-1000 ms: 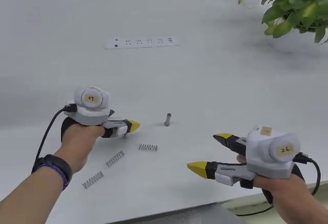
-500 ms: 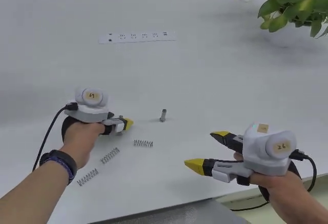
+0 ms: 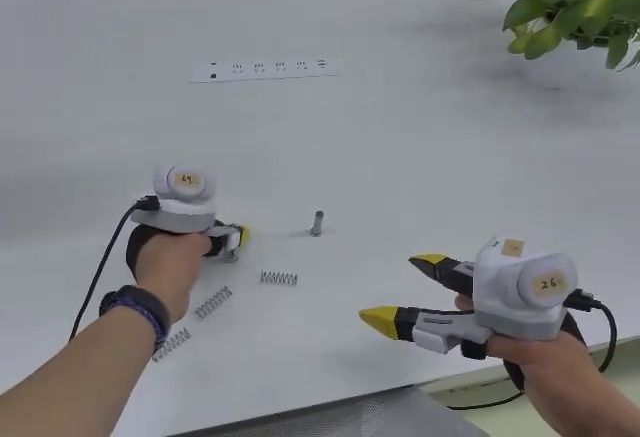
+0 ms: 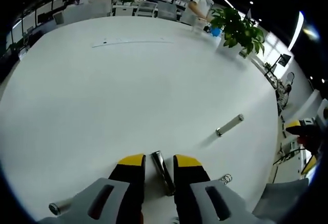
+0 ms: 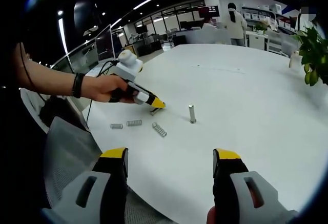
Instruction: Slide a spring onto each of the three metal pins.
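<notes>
Near left on the white bench (image 3: 420,137), left gripper (image 3: 239,236), jaws narrowly apart about a lying metal pin (image 4: 163,171), grip not discernible; right gripper (image 3: 404,290) near right, jaws wide, empty; second pin (image 3: 317,223) upright between them; springs (image 3: 279,278) loose beside the left gripper.

This is an open-plan office. The wide white desk (image 3: 420,137) carries a power strip (image 3: 263,68) near its far edge and a potted plant (image 3: 575,2) at its far right corner. Beyond it, the right gripper view shows rows of office chairs and workstations (image 5: 169,38), glass partitions (image 5: 97,42), strip lights on a dark ceiling (image 5: 143,2), and a person (image 5: 236,24) standing among them.
</notes>
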